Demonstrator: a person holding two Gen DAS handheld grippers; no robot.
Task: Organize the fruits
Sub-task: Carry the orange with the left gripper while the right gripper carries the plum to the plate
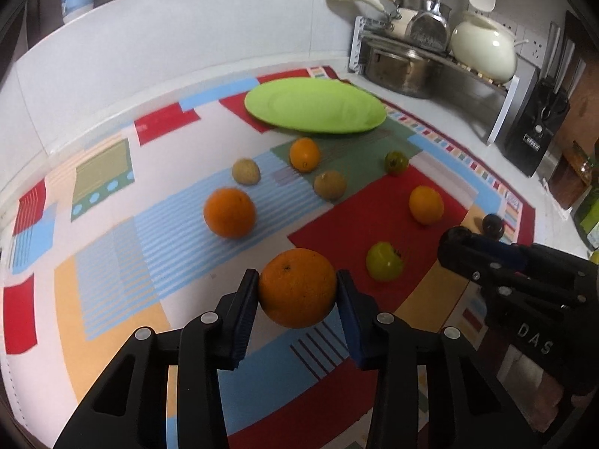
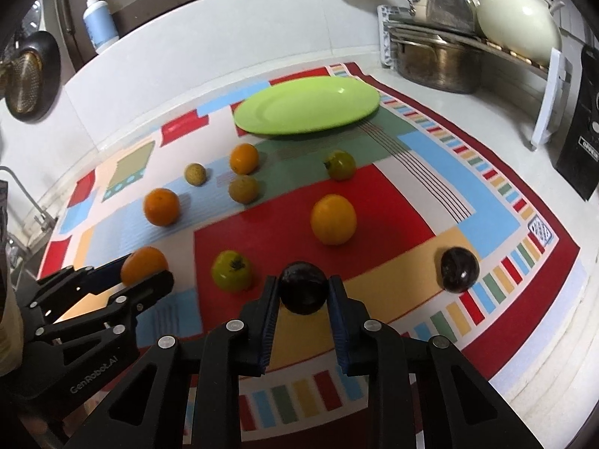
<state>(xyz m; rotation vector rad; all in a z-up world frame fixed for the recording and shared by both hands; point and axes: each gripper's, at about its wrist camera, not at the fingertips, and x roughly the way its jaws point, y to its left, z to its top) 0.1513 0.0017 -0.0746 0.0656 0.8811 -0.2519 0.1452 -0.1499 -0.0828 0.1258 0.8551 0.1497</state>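
My left gripper is shut on a large orange, with the blue pads pressed on both its sides just above the patterned mat. In the right wrist view that left gripper shows at the left with the same orange. My right gripper is shut on a dark plum near the mat's front. A green plate lies at the far end of the mat. Between the grippers and the plate lie loose oranges, a yellow-orange fruit, green fruits, brownish fruits and a second dark plum.
The colourful mat covers a white counter against a tiled wall. A dish rack with a steel pot, pans and a cream pot stands at the back right. A black box is at the right and a soap bottle on the ledge.
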